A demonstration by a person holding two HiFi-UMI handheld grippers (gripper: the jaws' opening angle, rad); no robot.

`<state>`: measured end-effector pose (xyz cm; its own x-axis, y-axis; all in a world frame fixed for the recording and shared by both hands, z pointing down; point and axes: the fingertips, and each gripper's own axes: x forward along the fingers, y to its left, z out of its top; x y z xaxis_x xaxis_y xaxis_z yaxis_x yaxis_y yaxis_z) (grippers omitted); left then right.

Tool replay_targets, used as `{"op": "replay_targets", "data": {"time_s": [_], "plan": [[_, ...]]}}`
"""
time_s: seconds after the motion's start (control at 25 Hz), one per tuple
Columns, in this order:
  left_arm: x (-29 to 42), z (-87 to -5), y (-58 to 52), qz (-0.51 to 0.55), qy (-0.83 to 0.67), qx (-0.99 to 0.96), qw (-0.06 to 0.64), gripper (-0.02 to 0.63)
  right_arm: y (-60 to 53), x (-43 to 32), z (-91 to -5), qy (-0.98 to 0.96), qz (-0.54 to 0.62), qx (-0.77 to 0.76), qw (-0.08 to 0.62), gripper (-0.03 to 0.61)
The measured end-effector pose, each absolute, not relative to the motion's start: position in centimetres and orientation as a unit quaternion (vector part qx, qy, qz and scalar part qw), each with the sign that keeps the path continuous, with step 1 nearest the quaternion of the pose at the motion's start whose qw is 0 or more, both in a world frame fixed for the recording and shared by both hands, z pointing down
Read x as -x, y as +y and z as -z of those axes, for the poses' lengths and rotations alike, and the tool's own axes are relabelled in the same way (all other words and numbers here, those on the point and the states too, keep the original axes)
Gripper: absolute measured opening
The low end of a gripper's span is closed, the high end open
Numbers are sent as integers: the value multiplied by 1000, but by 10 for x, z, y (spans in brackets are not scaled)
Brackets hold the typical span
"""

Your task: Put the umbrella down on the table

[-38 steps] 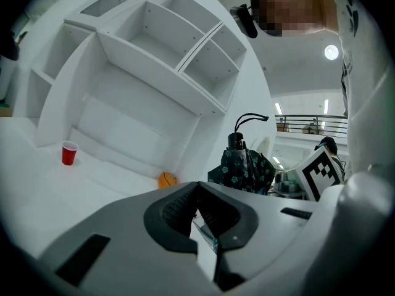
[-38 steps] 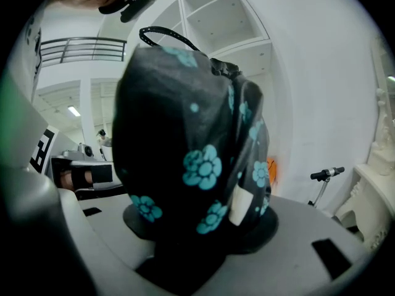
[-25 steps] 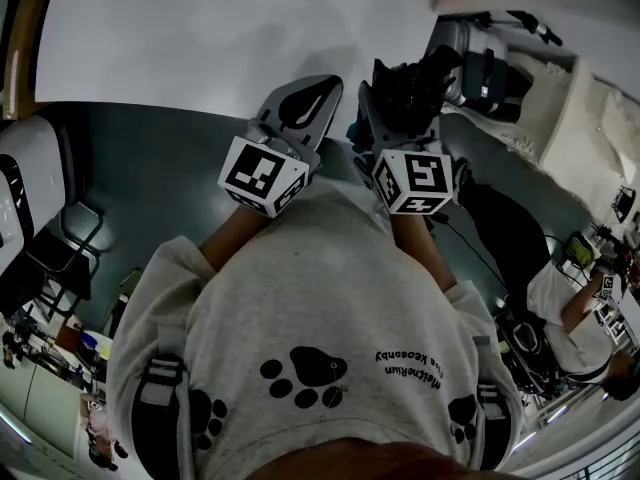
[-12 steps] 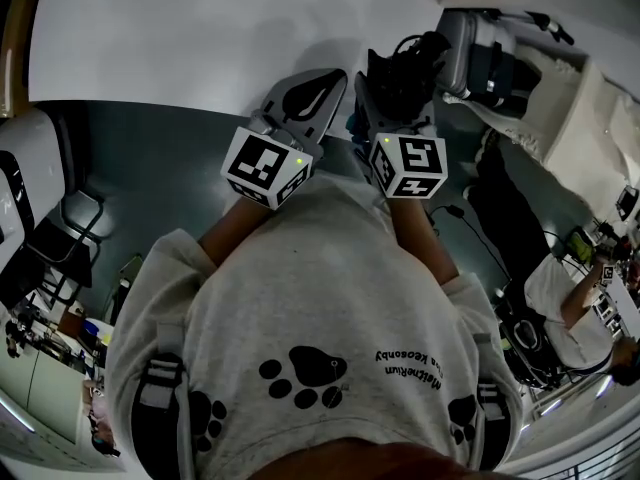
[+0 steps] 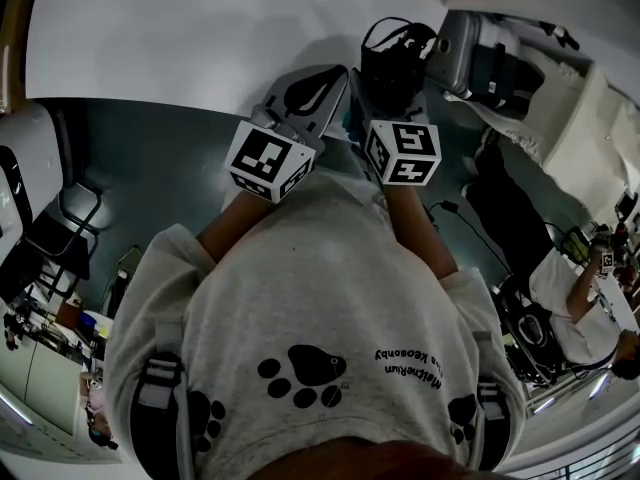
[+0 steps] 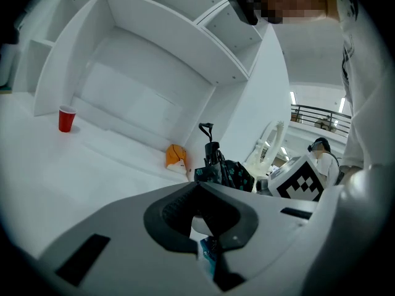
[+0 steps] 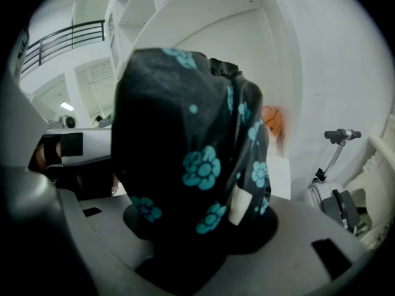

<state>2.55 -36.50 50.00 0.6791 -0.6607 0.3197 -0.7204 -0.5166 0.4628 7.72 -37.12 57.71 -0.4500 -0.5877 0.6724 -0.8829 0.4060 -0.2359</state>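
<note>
The right gripper (image 5: 385, 93) (image 7: 197, 227) is clamped on a folded black fabric umbrella with a teal flower print (image 7: 185, 147). Its jaws pinch the lower part of the bundle, and the rest stands up and fills most of the right gripper view. In the head view the umbrella (image 5: 395, 58) sits at the near edge of the flat white table (image 5: 200, 38), close to its right end; no view shows whether it touches the surface. The left gripper (image 5: 300, 103) (image 6: 207, 227) is just beside it with its jaws pressed together on nothing identifiable. A small teal scrap shows in the slot below, origin not determinable. The left gripper view also shows the umbrella (image 6: 225, 171) with its wrist loop uppermost, plus a red plastic cup (image 6: 66, 118) and an orange object (image 6: 175, 156) well apart on the table (image 6: 74, 177). The placing step is judged not yet complete. Hazards: release this near the edge may let the rounded bundle roll or tip off the table, so carry it further inboard first. The loose loop may snag a jaw on opening, and the adjacent left gripper may knock the umbrella.
</note>
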Motion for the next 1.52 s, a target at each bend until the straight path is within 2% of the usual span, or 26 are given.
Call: {"op": "replay_targets", "data": {"time_s": [0.36, 0.68, 0.88, 1.52], "plan": [[-17, -527, -362, -74, -392, -864, 308, 17, -369, -61, -600, -788, -328, -441, 277, 255], [-41, -548, -374, -89, -390, -859, 320, 15, -391, -82, -617, -777, -351, -437, 286, 255], [-53, -550, -394, -93, -390, -858, 322, 17, -415, -94, -625, -767, -368, -436, 294, 255], [-37, -553, -372, -98, -392, -857, 320, 17, -391, -80, -648, -747, -404, -426, 312, 256]]}}
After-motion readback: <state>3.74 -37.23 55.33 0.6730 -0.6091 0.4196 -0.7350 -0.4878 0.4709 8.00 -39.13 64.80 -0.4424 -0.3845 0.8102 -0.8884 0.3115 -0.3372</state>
